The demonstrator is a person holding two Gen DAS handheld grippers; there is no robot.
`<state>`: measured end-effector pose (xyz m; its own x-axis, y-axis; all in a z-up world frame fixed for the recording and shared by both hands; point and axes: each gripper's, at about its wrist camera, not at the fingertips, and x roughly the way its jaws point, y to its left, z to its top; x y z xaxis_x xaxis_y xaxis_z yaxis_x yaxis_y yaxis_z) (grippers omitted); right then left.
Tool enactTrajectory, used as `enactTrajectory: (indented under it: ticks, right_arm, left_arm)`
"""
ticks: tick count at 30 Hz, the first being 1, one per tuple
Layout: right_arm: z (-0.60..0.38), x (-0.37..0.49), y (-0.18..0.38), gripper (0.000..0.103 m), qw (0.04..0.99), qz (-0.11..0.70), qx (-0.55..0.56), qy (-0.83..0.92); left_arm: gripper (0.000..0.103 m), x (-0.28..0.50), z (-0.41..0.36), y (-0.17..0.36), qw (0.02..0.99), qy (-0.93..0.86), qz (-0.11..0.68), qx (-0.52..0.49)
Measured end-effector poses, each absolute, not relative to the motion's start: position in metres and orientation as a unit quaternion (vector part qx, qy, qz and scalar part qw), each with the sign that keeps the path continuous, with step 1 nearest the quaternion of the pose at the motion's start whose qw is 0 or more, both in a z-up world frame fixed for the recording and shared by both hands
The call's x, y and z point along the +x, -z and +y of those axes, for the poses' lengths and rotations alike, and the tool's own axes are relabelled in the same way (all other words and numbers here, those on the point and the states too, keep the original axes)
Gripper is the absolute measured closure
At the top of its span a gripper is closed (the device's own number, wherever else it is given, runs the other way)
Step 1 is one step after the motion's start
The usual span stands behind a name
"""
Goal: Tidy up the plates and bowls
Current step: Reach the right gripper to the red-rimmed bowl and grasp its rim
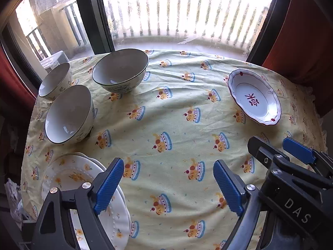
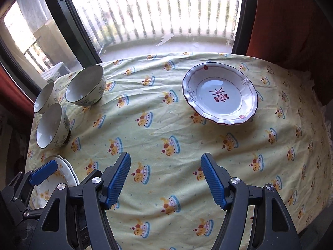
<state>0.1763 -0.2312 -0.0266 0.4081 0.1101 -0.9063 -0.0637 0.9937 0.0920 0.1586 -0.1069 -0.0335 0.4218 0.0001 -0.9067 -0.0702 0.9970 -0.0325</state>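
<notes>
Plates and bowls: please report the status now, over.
Left gripper open, empty; right gripper open, empty. Three bowls grouped far left; yellow-flower plates near left; red-pattern plate alone far right. Tablecloth between bare.

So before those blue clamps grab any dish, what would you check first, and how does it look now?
1. Left gripper open and holding nothing: ok.
2. Right gripper open and holding nothing: ok.
3. Three bowls, big and two smaller, upright and apart: ok.
4. Red-patterned plate lying flat with free rim: ok.
5. Yellow-flowered plates neatly stacked: cannot tell, the left finger hides part.
6. Tablecloth smooth: not ok, wrinkled.
</notes>
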Motion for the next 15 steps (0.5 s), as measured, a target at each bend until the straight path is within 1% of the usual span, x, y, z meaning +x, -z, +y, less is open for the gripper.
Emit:
enactTrajectory:
  ticks: [12, 14, 15]
  right_arm:
    - [-0.312, 0.226, 0.035, 0.030, 0.849, 0.525, 0.018, -0.055]
    - [-0.325, 0.235, 0.036, 0.030, 0.850, 0.524, 0.016, -0.048]
    - [-0.331, 0.239, 0.037, 0.030, 0.850, 0.524, 0.016, -0.044]
  left_arm:
    - [0.015, 0.207, -0.186, 0.043, 0.854, -0.029, 0.519, -0.029]
    - [0.021, 0.217, -0.198, 0.045, 0.855, -0.020, 0.517, -0.027]
    - [0.022, 0.222, -0.204, 0.047, 0.855, -0.019, 0.518, -0.024]
